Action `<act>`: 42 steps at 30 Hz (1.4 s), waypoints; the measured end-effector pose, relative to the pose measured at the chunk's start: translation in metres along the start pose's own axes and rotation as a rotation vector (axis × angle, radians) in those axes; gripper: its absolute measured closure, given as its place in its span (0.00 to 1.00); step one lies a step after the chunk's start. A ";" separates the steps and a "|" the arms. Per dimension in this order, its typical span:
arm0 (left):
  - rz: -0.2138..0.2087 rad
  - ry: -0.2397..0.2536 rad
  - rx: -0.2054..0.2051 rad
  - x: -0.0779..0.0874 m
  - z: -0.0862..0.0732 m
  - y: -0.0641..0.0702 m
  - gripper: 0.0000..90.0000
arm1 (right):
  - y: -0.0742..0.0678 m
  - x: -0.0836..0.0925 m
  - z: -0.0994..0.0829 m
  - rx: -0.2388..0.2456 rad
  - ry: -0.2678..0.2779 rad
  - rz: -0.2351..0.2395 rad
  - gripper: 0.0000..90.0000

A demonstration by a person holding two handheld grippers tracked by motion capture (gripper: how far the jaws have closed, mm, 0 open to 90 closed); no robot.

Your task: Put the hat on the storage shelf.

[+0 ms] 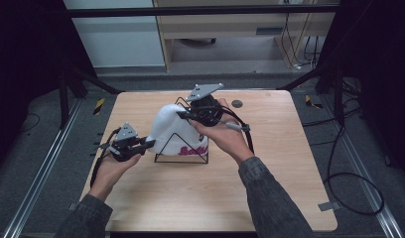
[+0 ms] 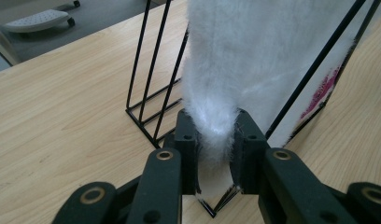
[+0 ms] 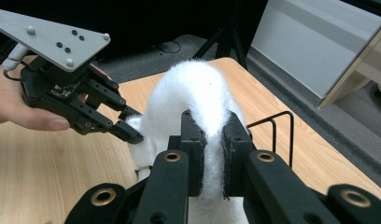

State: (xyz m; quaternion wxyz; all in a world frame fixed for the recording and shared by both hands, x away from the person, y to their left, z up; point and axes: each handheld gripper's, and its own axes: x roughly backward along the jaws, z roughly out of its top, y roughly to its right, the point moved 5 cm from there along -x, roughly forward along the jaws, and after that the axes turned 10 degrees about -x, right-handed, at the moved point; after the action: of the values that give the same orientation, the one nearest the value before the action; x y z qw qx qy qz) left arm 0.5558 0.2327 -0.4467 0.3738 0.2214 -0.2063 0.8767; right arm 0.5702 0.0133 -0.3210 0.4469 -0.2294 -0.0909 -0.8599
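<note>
Black jaws of our left gripper [image 2: 215,154] pinch the fluffy white knitted hat [image 1: 175,130]; our right gripper [image 3: 212,140] clamps its crown. It sits draped over the black wire rack [image 1: 167,148], so we judge lifting it clear remains.

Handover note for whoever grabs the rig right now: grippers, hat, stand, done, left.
Left gripper: shut on the white hat, pinching its lower edge.
Right gripper: shut on the hat's top fold.
Hat: draped over the black wire stand mid-table, pink lettering facing the person.
Done: both grips are on the hat.
Left: whether it is going on or coming off isn't clear; likely either seat it fully and release, or lift it clear.
</note>
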 end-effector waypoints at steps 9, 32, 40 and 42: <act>-0.002 -0.058 -0.021 -0.010 -0.011 0.003 0.83 | -0.001 -0.012 -0.011 -0.013 -0.029 -0.002 0.92; -0.016 -0.093 -0.004 -0.017 -0.021 0.002 0.82 | -0.003 -0.022 -0.020 -0.024 -0.060 -0.001 0.91; -0.022 -0.108 0.006 -0.019 -0.026 0.001 0.81 | -0.005 -0.024 -0.021 -0.018 -0.073 0.000 0.90; -0.025 -0.111 0.012 -0.018 -0.027 0.001 0.80 | -0.006 -0.026 -0.021 -0.018 -0.076 0.001 0.90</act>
State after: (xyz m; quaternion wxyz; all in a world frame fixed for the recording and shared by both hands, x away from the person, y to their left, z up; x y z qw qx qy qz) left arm 0.5602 0.2360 -0.4787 0.3715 0.2747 -0.2187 0.8595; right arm 0.5714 0.0278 -0.3515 0.4413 -0.2660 -0.1000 -0.8511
